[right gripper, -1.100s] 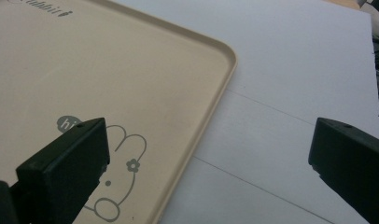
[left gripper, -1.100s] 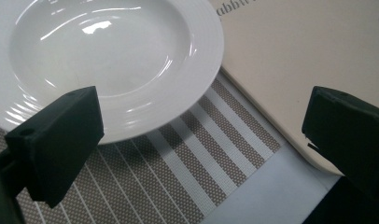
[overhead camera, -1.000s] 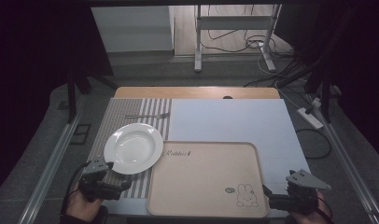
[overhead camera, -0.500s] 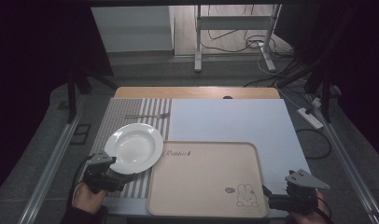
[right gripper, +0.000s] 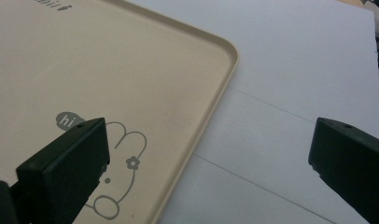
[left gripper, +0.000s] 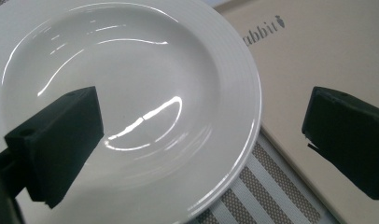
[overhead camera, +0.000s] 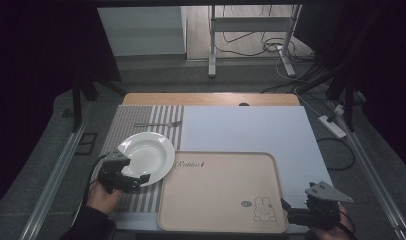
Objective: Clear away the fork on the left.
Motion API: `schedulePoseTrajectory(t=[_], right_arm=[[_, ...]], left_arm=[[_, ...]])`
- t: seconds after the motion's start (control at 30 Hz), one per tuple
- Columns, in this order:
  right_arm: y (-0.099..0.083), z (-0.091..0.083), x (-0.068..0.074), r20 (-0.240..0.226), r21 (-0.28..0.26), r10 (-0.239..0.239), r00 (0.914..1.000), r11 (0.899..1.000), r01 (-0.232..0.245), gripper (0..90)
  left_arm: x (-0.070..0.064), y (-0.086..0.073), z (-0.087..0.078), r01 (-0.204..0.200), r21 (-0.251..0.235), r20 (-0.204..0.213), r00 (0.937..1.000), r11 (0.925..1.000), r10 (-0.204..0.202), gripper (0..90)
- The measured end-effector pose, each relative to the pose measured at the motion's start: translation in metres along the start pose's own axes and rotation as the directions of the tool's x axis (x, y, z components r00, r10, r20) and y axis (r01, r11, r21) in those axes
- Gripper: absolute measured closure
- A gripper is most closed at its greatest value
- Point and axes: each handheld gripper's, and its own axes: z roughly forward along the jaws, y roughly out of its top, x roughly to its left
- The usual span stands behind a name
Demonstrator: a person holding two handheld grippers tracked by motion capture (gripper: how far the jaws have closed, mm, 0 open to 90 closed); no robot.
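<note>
**Two grippers spread, one lined up on the plate**

Two open grippers, and only the left gripper (overhead camera: 136,178) is at work: its jaws stand wide apart at the near rim of the white plate (overhead camera: 147,157), not yet pinching it. In the left gripper view one jaw hangs over the plate's bowl and the other sits off beyond its rim, above the tray. The plate rests on the striped placemat (overhead camera: 122,134) at the left of the worktop, just beside the beige tray (overhead camera: 216,195) (whether rim touches rim I cannot tell). A fork (overhead camera: 158,124) lies farther back on the mat.

The right gripper (overhead camera: 291,212), jaws likewise apart, waits at the tray's near right corner, holding nothing.

The step in hand looks like the approach to grasp the plate. Next, one jaw must slip under the rim, then both close firmly, since glazed china is slippery.
</note>
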Motion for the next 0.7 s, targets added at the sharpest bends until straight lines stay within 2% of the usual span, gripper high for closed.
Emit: schedulePoseTrajectory(t=[0.33, 0.5, 0.7], right_arm=[[0.0, 0.0, 0.0, -0.001, 0.001, -0.004, 1.0, 1.0, 0.004, 0.0], [0.0, 0.0, 0.0, -0.002, 0.002, -0.005, 1.0, 1.0, 0.005, 0.0], [0.0, 0.0, 0.0, -0.003, 0.004, -0.007, 1.0, 1.0, 0.007, 0.0]], left_arm=[[0.013, 0.013, 0.015, 0.006, 0.029, 0.017, 0.9998, 0.9996, -0.006, 0.0], [0.018, 0.02, 0.021, 0.0, 0.033, 0.011, 0.9999, 0.9995, 0.0, 0.0], [0.027, 0.027, 0.028, 0.013, 0.027, 0.01, 0.9999, 0.9996, -0.013, 0.0]])
